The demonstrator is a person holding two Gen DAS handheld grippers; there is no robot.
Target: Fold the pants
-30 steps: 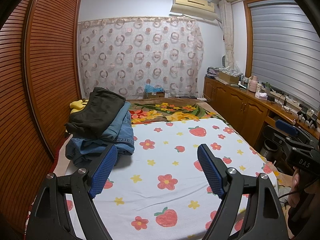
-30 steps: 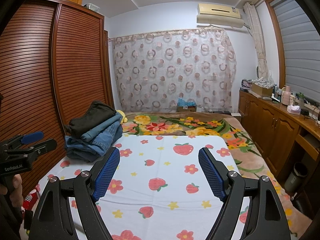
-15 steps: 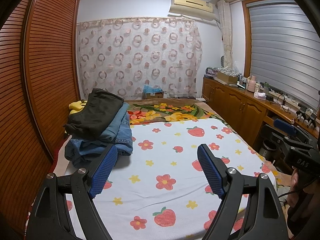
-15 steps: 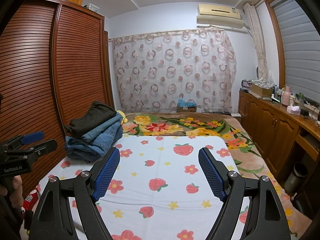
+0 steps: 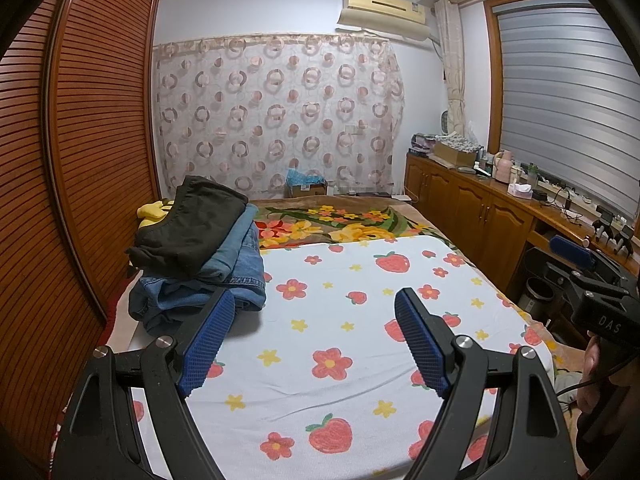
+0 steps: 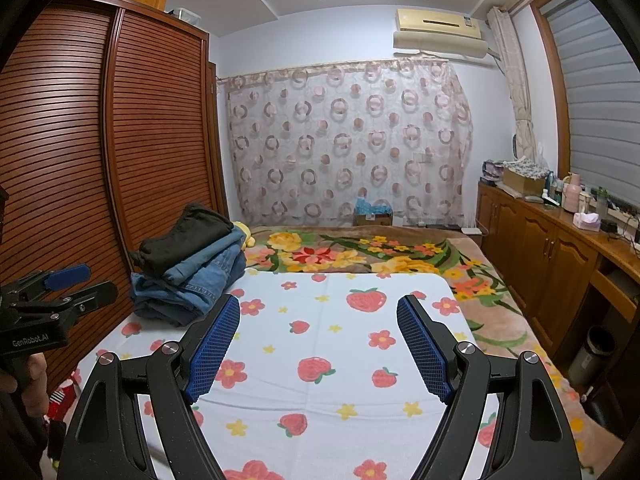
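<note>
Stack of folded blue denim and black pants (image 5: 200,256) sat at strawberry-print white sheet's (image 5: 340,320) far left corner. Left gripper (image 5: 314,322) and right gripper (image 6: 318,326) both gaped empty, pile beyond their left fingers.

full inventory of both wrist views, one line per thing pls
dark pants: 1, black-brown, top of the pile at the bed's left edge
jeans: at least 2, blue, stacked under the dark pants
yellow item: 1, behind the pile, mostly hidden
sheet: 1, white with strawberries and flowers, near part of the bed
blanket: 1, brown floral, far part of the bed
wardrobe: 1, brown slatted, left
curtain: 1, pink circle print, back wall
air conditioner: 1, cream, above the curtain
cabinets: row, wooden, right, clutter on top
bin: 1, grey, by the cabinets
left gripper: black, blue pads, open, empty
right gripper: black, blue pads, open, empty
</note>
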